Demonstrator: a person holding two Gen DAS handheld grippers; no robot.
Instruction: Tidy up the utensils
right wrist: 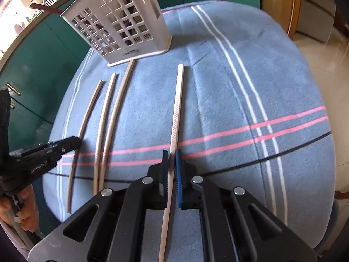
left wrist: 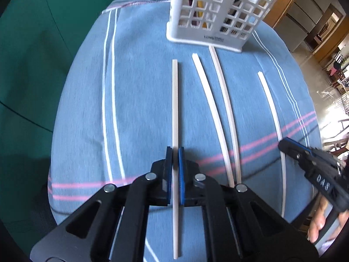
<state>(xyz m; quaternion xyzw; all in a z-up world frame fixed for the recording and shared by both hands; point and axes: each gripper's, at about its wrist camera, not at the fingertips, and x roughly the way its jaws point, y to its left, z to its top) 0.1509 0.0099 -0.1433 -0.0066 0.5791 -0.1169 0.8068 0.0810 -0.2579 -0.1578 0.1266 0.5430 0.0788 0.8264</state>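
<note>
Four pale chopsticks lie in front of the white lattice utensil holder point(left wrist: 218, 13) on the blue striped cloth point(left wrist: 141, 87). The left gripper point(left wrist: 175, 152) pinches the leftmost chopstick point(left wrist: 175, 100); the right gripper point(right wrist: 171, 155) pinches the rightmost chopstick point(right wrist: 177, 109). Two middle chopsticks point(left wrist: 209, 100) lie between, untouched, pointing toward the holder.

A blue cloth point(left wrist: 141, 87) with white and pink stripes is spread over the table. Green cabinet doors point(right wrist: 39, 69) are seen at the far left, one fitted with a brass handle point(right wrist: 13, 89). Wooden furniture point(left wrist: 290, 4) and a pale, glossy floor point(right wrist: 322, 61) are lit brightly at the right.
</note>
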